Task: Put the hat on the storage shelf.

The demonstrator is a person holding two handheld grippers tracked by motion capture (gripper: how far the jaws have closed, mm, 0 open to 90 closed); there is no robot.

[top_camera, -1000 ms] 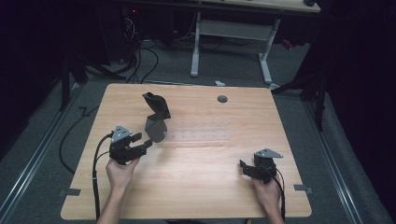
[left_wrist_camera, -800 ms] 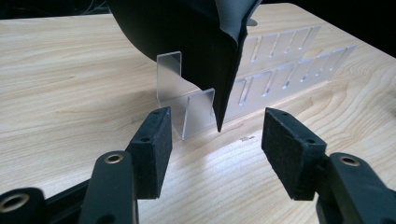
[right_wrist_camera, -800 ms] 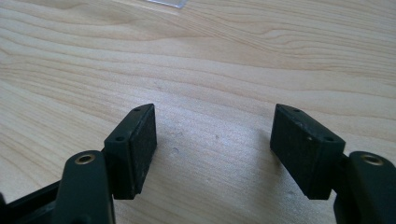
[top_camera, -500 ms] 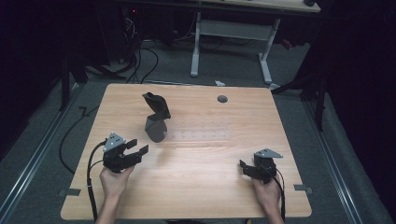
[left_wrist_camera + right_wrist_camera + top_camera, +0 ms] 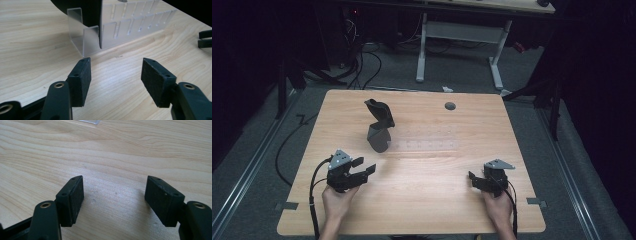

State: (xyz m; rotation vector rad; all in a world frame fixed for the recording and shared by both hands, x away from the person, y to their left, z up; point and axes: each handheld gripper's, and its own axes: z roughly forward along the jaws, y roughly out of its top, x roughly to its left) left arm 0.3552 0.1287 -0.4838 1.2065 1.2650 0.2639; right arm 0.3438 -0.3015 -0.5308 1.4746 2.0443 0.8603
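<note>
Both jaws spread, empty: left black two-jaw gripper (image 5: 362, 172) low at near-left, aimed at clear slotted acrylic rack (image 5: 130, 27) holding dark grey bent object (image 5: 379, 125) mid-table, probably lining up; right black two-jaw gripper (image 5: 477, 181) parked near-right.

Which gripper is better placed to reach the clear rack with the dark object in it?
Probably the left gripper: open, facing the clear rack and dark object. The right gripper sits farther away.

Pale wood-grain table (image 5: 422, 200), black object (image 5: 379, 125), clear rack (image 5: 135, 27).
</note>
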